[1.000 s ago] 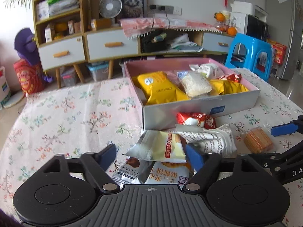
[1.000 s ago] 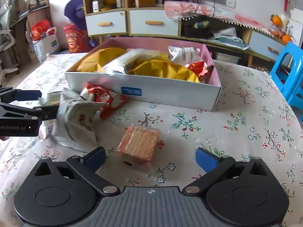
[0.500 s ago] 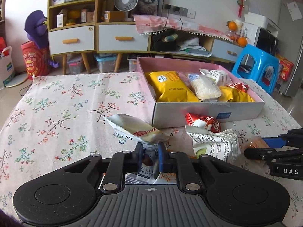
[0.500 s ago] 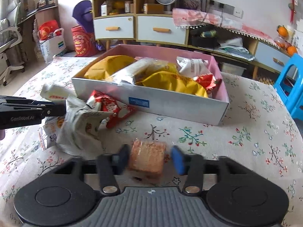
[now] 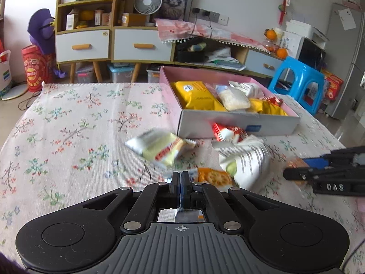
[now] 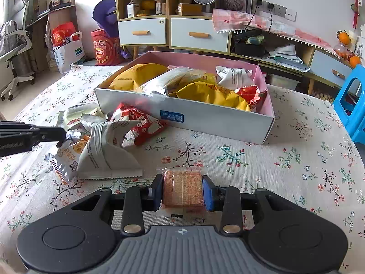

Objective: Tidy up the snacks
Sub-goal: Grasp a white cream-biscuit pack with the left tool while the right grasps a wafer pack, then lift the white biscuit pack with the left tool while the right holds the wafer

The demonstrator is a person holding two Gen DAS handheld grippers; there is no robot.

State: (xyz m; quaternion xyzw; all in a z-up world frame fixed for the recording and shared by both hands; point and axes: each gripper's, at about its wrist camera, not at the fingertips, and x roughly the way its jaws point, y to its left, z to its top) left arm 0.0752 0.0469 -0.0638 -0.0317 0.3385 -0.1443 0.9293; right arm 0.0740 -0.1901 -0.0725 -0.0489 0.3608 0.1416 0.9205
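Observation:
My left gripper (image 5: 181, 180) is shut on the edge of a pale yellow snack packet (image 5: 163, 148), which hangs blurred just above the floral tablecloth. From the right wrist view, the left gripper (image 6: 61, 134) pokes in from the left beside that packet (image 6: 77, 114). My right gripper (image 6: 182, 191) is shut on an orange-brown cracker block (image 6: 182, 188) in clear wrap, low over the cloth. In the left wrist view the right gripper (image 5: 295, 167) enters at the right edge. The pink-lined white box (image 5: 200, 125) (image 6: 216, 123) holds several yellow, white and red packets.
In front of the box lie a red packet (image 5: 228, 133) (image 6: 141, 125), a crumpled white packet (image 5: 246, 157) (image 6: 107, 150) and an orange cracker packet (image 5: 214, 177) (image 6: 68, 153). A blue stool (image 5: 303, 80) (image 6: 351, 96) stands beyond the table's right edge. Cabinets line the back wall.
Both grippers have gone from open to shut. The left one took the pale yellow packet and carried it off the pile; the right one closed on the cracker block.

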